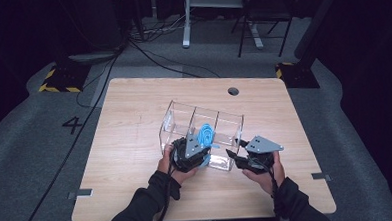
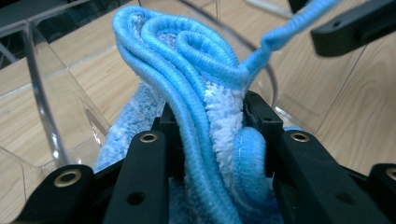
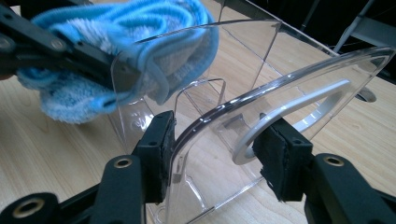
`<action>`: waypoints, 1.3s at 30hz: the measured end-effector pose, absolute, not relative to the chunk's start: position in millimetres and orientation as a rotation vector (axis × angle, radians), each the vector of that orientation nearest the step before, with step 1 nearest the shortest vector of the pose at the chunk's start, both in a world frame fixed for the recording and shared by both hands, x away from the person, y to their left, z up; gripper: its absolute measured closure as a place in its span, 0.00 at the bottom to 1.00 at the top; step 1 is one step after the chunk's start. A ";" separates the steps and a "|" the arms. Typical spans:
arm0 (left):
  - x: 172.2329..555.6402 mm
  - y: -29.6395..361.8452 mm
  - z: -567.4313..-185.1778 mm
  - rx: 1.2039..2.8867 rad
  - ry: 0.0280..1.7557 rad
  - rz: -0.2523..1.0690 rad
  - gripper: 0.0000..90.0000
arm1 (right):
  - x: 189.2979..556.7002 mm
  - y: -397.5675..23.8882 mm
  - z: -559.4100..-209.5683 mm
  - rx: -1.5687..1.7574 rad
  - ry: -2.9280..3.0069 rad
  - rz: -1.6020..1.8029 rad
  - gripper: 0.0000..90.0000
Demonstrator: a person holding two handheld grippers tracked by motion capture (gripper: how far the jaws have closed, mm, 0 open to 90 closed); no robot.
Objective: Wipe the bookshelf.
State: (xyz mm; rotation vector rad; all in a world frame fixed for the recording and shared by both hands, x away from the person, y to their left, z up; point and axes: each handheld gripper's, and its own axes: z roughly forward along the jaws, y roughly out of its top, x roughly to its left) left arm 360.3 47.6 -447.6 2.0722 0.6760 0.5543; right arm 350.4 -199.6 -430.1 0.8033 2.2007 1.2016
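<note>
Wooden table [image 1: 135,143]; black chair [image 1: 262,10] beyond, on grey floor [image 1: 30,142].

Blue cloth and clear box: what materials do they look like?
Cloth: likely microfibre terry, given its fluffy loops and stitched corded hem; matte.
Box: probably acrylic or similar clear plastic; see-through, glossy, with rigid thin walls and bright edges.

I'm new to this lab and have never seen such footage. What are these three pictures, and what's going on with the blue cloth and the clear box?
A person sits at a wooden table and holds a handheld grasping tool in each hand. The high view looks down from above; the other two come from cameras riding on each tool. The left tool is clamped on a bunched blue cloth and holds it at the clear plastic box, which has dividers inside. In the right gripper view, the right tool straddles the box's end wall; whether its pads press on the wall is hard to tell.
</note>
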 end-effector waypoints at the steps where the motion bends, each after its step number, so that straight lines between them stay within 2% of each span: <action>1: 360.6 47.0 -449.5 2.085 0.678 0.552 0.74 | 350.2 -199.5 -430.1 0.801 2.203 1.201 0.55; 5: 363.2 42.4 -468.3 2.164 0.692 0.549 0.74 | 350.1 -199.3 -430.1 0.799 2.203 1.200 0.55; 15: 366.2 39.7 -485.7 2.242 0.696 0.515 0.74 | 349.5 -198.6 -430.1 0.793 2.203 1.190 0.54; 21: 362.9 43.9 -474.9 2.252 0.673 0.531 0.74 | 348.4 -197.5 -430.1 0.782 2.207 1.189 0.54; 31: 359.6 70.9 -415.0 2.011 0.693 0.637 0.73 | 347.7 -196.3 -430.5 0.777 2.206 1.187 0.54; 35: 363.4 73.4 -410.2 1.970 0.714 0.640 0.73 | 347.3 -194.5 -430.8 0.770 2.204 1.187 0.54; 39: 364.7 57.8 -418.9 2.033 0.668 0.660 0.73 | 346.9 -193.3 -430.8 0.767 2.204 1.183 0.54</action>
